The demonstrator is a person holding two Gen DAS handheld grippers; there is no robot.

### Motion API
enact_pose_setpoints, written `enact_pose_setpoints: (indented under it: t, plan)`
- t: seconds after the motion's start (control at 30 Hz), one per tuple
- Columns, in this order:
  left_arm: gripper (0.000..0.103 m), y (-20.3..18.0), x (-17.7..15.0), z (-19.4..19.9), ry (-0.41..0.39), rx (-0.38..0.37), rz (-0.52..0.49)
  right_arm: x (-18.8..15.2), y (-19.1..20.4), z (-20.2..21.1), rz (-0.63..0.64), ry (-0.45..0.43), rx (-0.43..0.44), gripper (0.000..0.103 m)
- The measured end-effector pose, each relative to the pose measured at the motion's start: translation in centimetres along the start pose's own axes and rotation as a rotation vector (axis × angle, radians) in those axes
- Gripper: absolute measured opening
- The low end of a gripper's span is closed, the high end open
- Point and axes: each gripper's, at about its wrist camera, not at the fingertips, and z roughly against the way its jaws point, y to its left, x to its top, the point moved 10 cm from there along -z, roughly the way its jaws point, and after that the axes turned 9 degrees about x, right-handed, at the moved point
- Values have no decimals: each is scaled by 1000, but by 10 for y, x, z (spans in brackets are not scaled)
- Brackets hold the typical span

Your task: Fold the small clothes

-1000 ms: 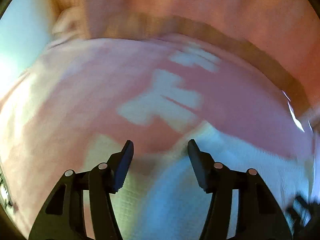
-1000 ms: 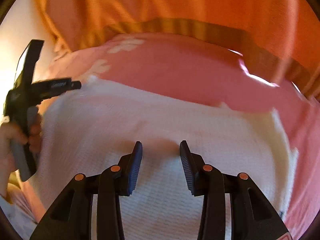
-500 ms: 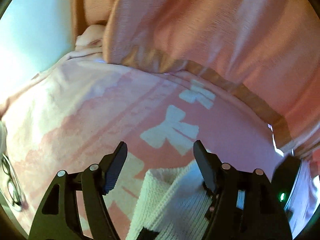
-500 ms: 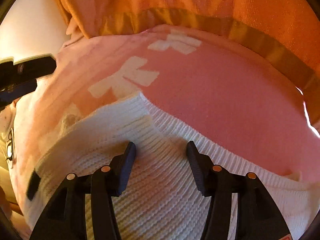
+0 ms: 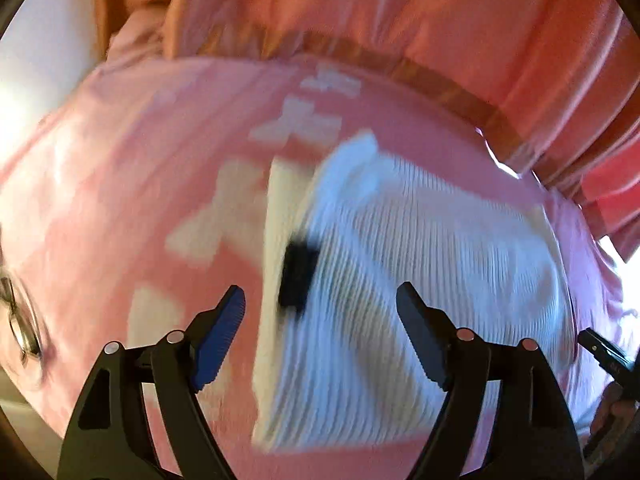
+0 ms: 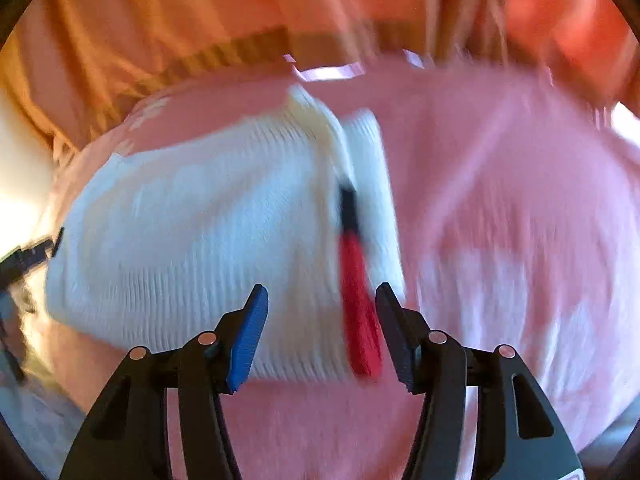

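Left tongs (image 5: 320, 312): held open, nothing gripped, above the garment's left edge.
White knit garment (image 5: 420, 264): laid flat on the pink bow-print blanket (image 5: 132, 184); a black tag (image 5: 298, 276) is seen on it.
Right tongs (image 6: 322, 312): spread open, empty, over the garment's red label (image 6: 358, 304).
Orange curtain (image 6: 160, 20): hung behind.

1. A pink bedspread (image 5: 120, 184) with pale bow shapes covered the surface.
2. Orange curtains (image 5: 400, 8) with a darker band (image 5: 452, 92) hung behind it.
3. A pale wall (image 5: 44, 60) stood at the left.
4. Bright daylight showed past the curtain's edge (image 5: 628, 252).
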Motion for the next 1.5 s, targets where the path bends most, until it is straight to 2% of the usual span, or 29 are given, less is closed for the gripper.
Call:
enact_pose_setpoints:
  t: [0.07,0.1,0.17,0.2,0.23,0.3,0.33,0.37,0.43,0.53,0.57,0.67,0.7,0.73,0.8,0.83,0.87,0.93,1.0,1.07,1.13,1.2,1.37,1.43,1.47,1.5]
  plan:
    - [76,9,-17,-1,19,4,18,-10,0,-1,13,22,8,55]
    - [76,13,-25,-2,29,0,28,-11,7,-3,63,19,18,55]
    - [75,15,-35,-5,59,-26,41,-12,7,-4,106,14,-10,55]
    - [72,16,-41,-7,85,-43,54,-14,4,-11,97,27,-14,55]
    - [66,15,-47,-10,109,-68,66,-16,0,-16,78,43,-17,55]
    - [42,9,-58,-15,155,-119,75,-19,-7,-28,44,76,-7,51]
    - [35,8,-61,-17,158,-106,64,-19,-5,-32,34,89,15,28]
    - [23,8,-62,-17,154,-91,47,-20,-4,-32,34,95,33,8]
    - [11,8,-60,-11,139,-93,20,-16,4,-21,64,68,50,7]
    - [10,14,-67,13,114,-102,13,-18,7,17,99,0,60,7]
    - [10,20,-77,16,131,-93,16,-21,2,23,99,-2,45,7]
    - [11,33,-101,2,202,-43,26,-44,-31,3,67,97,-29,7]
    - [14,34,-102,0,182,-6,-2,-57,-38,-13,53,168,-43,7]
    - [15,30,-101,2,172,20,-32,-57,-36,-18,77,178,-54,8]
    - [25,23,-95,8,156,69,-76,-48,-27,-11,130,157,-71,10]
    - [28,21,-92,14,145,76,-76,-43,-25,-4,111,131,-67,15]
    - [31,19,-88,21,126,67,-72,-38,-26,5,86,101,-70,20]
    - [40,10,-69,40,62,38,-63,-23,-21,22,69,30,-52,22]
    - [54,-4,-44,53,0,31,-81,-1,-9,30,65,-15,-9,31]
    - [60,-20,-22,55,-51,40,-111,19,8,25,90,-32,32,37]
    - [61,-40,4,47,-105,88,-157,47,24,8,149,-40,26,37]
    - [61,-58,22,27,-120,104,-189,68,27,-7,182,-50,13,37]
    - [61,-65,28,-35,-59,159,-183,101,11,-45,162,-59,-56,38]
    - [60,-57,25,-54,-13,196,-146,107,-1,-63,106,-35,-30,46]
    - [61,-56,25,-58,-7,193,-136,106,-5,-71,82,-17,-12,46]
    - [61,-56,27,-61,-13,202,-137,104,-8,-80,62,10,9,41]
